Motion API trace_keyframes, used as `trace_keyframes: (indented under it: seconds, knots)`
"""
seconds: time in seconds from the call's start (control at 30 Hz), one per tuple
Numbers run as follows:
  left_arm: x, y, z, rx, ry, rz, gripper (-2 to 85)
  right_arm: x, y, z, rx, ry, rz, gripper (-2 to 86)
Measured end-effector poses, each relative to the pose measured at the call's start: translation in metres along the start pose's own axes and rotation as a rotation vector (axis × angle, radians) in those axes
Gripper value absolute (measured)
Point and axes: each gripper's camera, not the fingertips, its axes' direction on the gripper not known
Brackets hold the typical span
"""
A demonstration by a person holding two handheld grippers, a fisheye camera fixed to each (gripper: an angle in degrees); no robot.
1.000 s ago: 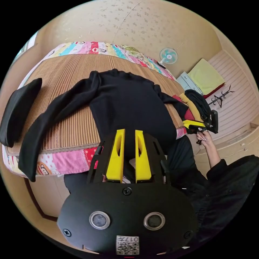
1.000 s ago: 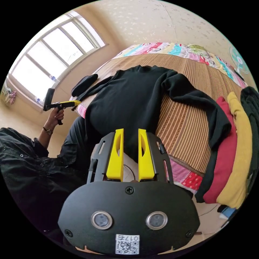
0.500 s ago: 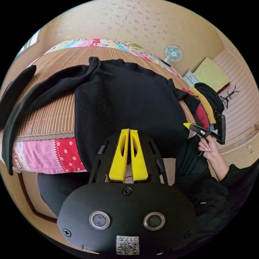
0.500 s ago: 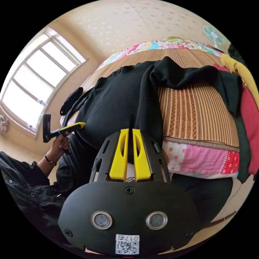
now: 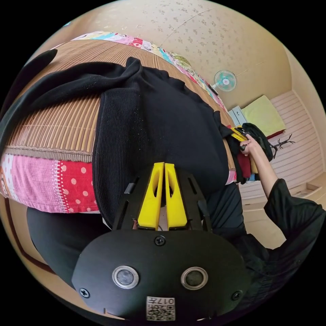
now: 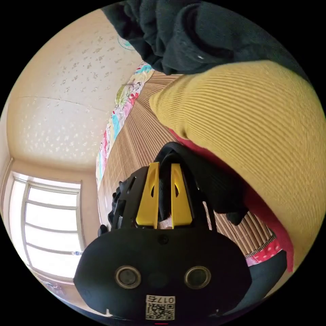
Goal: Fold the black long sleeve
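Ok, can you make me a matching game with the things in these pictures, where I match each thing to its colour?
Things:
1. long sleeve
2. fan
3. mat on the bed
4. folded garment by the right gripper

Colours:
A. teal
B. yellow
C. black
D. brown stripes

Pairs: 1-C, 2-A, 3-D, 4-B
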Motion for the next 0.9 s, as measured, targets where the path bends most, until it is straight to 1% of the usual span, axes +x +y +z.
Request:
trace_keyframes:
  seconds: [0.03,0.07,0.1,0.13,0.17,0.2,0.23,0.27,0.3,0.33,0.37,0.4,0.43,0.47,0.57,0.63,0.67,0.73,0.8,0.83,0.87,0.9]
  knots:
    - [0.0,0.0,0.0,-0.001,-0.004,0.004,-0.6,-0.047,0.013,-0.018,0.126,0.09,-0.165,4.7]
    - [0.001,0.001,0.001,-0.005,-0.009,0.009,-0.6,-0.076,0.026,-0.026,0.199,0.14,-0.284,4.5]
    - [0.001,0.001,0.001,-0.012,-0.009,0.009,-0.6,-0.135,0.065,-0.035,0.32,0.245,-0.554,4.2]
    - [0.0,0.001,0.001,-0.014,-0.008,0.008,-0.6,-0.188,0.116,-0.031,0.386,0.314,-0.843,4.0]
    - [-0.001,0.001,0.001,-0.019,-0.004,0.007,-0.6,-0.208,0.143,-0.024,0.395,0.331,-0.971,4.0]
    - [-0.002,0.002,0.002,-0.019,0.004,0.006,-0.6,-0.234,0.196,-0.008,0.368,0.34,-1.177,3.9]
    - [-0.003,0.002,0.002,-0.018,0.009,0.005,-0.6,-0.247,0.246,0.013,0.306,0.334,-1.33,4.0]
    - [-0.005,0.004,0.002,-0.014,0.02,0.0,-0.6,-0.248,0.269,0.024,0.271,0.334,-1.395,4.1]
    - [-0.006,0.005,0.002,-0.012,0.028,-0.003,-0.6,-0.244,0.308,0.049,0.211,0.346,-1.489,4.4]
    - [-0.007,0.006,0.002,-0.011,0.03,-0.003,-0.5,-0.235,0.334,0.074,0.132,0.363,-1.532,4.7]
    - [-0.007,0.007,0.002,-0.011,0.034,-0.003,-0.5,-0.23,0.342,0.087,0.076,0.375,-1.532,4.9]
    - [-0.007,0.008,0.003,-0.013,0.037,-0.006,-0.5,-0.22,0.35,0.108,-0.04,0.385,-1.498,5.4]
    - [-0.008,0.008,0.003,-0.013,0.039,-0.008,-0.5,-0.212,0.351,0.115,-0.057,0.357,-1.429,6.0]
    - [-0.008,0.009,0.003,-0.013,0.043,-0.011,-0.5,-0.21,0.351,0.11,-0.028,0.338,-1.412,6.2]
    - [-0.007,0.011,0.003,-0.01,0.049,-0.011,-0.4,-0.217,0.336,0.095,-0.103,0.262,-1.329,7.7]
    - [-0.007,0.012,0.003,-0.013,0.059,-0.028,-0.1,-0.217,0.315,0.075,-0.132,0.053,-1.263,9.4]
    - [-0.006,0.011,0.0,-0.022,0.07,-0.051,0.2,-0.216,0.31,0.073,-0.149,0.012,-1.245,9.6]
    - [-0.001,0.007,-0.008,-0.032,0.092,-0.084,1.0,-0.208,0.286,0.076,-0.244,-0.072,-1.166,10.4]
    - [0.008,0.001,-0.034,0.081,0.087,-0.112,7.0,-0.194,0.274,0.083,-0.278,-0.1,-1.12,10.9]
    - [0.011,-0.001,-0.041,0.122,0.076,-0.115,7.3,-0.183,0.27,0.089,-0.293,-0.107,-1.105,11.2]
    - [0.017,-0.006,-0.055,0.209,0.041,-0.114,8.0,-0.178,0.27,0.095,-0.31,-0.097,-1.105,11.3]
    - [0.024,-0.015,-0.063,0.276,-0.002,-0.099,8.2,-0.168,0.272,0.116,-0.395,-0.021,-1.105,11.5]
